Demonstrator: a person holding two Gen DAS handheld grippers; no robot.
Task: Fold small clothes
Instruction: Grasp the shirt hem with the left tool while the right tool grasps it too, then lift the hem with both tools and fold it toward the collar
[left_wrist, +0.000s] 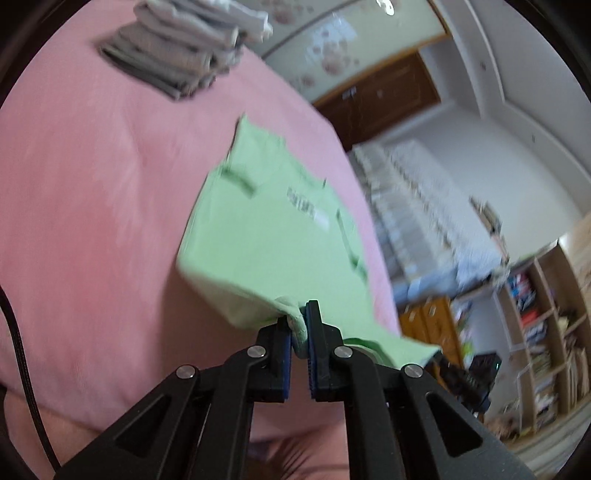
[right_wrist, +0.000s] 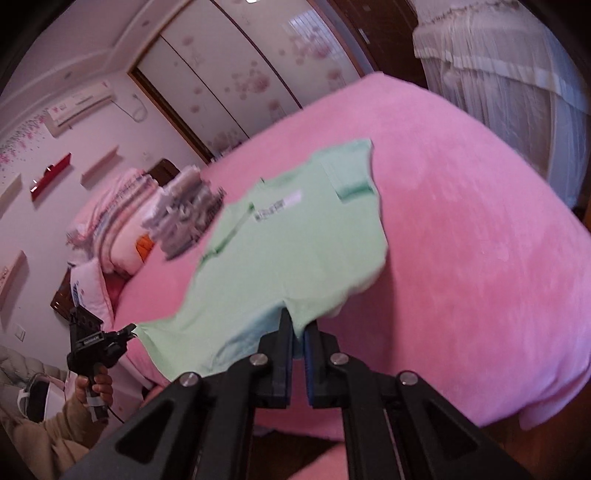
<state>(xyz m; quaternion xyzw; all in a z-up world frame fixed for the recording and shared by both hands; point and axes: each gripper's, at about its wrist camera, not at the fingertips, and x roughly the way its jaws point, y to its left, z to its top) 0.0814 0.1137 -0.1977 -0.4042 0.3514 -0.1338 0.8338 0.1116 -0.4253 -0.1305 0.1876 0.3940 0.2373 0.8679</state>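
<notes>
Left wrist view: left claw clamped on a bunched bit of the green shirt, which runs fwd from the tips over the pink bed, near its right edge. Folded grey clothes stack sits at the far end; bookshelf w/ books only here.

Right wrist view: right claw pinched on the shirt's near hem; left claw grips the other corner, off the near-left bed edge. Pillows beside the stack.

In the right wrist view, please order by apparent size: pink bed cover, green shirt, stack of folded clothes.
1. pink bed cover
2. green shirt
3. stack of folded clothes, though it lies farther from the camera, so its true size is unsure.
</notes>
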